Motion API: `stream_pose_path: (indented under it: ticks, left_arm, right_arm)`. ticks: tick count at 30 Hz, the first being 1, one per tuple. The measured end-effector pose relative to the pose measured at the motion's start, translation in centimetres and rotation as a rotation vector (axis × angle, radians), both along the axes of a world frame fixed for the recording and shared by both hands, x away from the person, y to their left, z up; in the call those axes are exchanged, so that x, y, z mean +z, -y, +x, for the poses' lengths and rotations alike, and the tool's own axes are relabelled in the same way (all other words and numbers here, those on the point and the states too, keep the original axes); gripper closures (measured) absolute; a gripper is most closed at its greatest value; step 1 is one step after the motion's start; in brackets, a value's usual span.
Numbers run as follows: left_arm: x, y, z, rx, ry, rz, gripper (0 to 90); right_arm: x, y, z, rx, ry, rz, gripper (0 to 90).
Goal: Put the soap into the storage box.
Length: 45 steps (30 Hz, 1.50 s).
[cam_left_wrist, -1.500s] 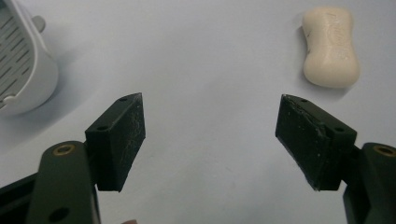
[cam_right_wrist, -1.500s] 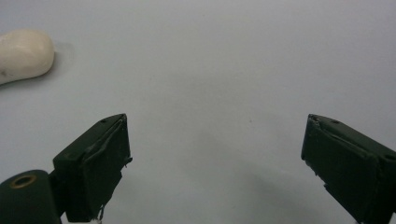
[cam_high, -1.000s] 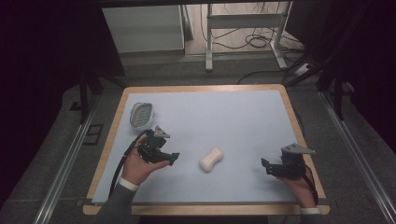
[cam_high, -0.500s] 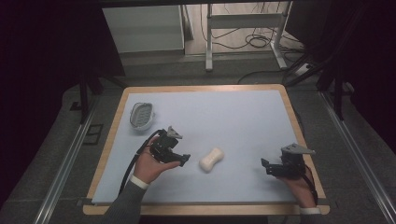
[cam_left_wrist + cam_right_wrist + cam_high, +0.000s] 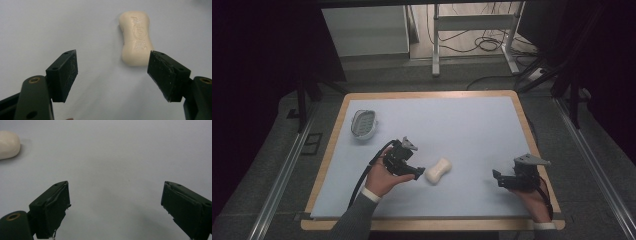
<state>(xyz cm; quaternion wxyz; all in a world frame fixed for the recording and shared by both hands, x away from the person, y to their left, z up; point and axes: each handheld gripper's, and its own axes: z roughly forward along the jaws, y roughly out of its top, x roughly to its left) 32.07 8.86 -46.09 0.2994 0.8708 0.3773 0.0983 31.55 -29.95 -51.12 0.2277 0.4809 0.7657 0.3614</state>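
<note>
- One soap [image 5: 135, 37] lay on the table [image 5: 472, 125], its embossed script too faint to read;
- left gripper [image 5: 112, 72] jaws wide, just short of it;
- right gripper [image 5: 115, 205] jaws wide, well apart.

A pale blue mat [image 5: 472, 130] covers the wood-edged table [image 5: 427, 94], and a cream bar of soap [image 5: 438, 171] lies on it a little left of centre, toward the near edge. The left gripper [image 5: 418, 173] sits just left of the soap with its tip nearly touching it, while the right gripper [image 5: 497, 177] rests well apart near the right near corner, pointing left. A small grey soap dish [image 5: 363, 123] stands at the far left of the mat.
</note>
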Motion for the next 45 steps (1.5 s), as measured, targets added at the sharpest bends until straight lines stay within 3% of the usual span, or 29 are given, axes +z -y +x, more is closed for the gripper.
stream_pose_path:
  ticks: [12, 23, 45]
  left_arm:
    - [-0.6, 2.2, 0.2, -0.041, -0.008, -0.01, 25.3]
    - [-0.9, 4.5, 0.5, -0.079, -0.017, 0.012, 25.7]
    - [-2.7, 7.4, 2.5, -0.085, -0.07, 0.065, 27.9]
  right_arm:
    - [-0.1, 0.2, 0.1, -0.007, 0.0, -0.005, 8.4]
    - [-0.1, 0.2, 0.1, -0.014, -0.003, -0.008, 8.4]
    - [-0.2, 0.4, 0.1, -0.02, -0.01, -0.01, 8.4]
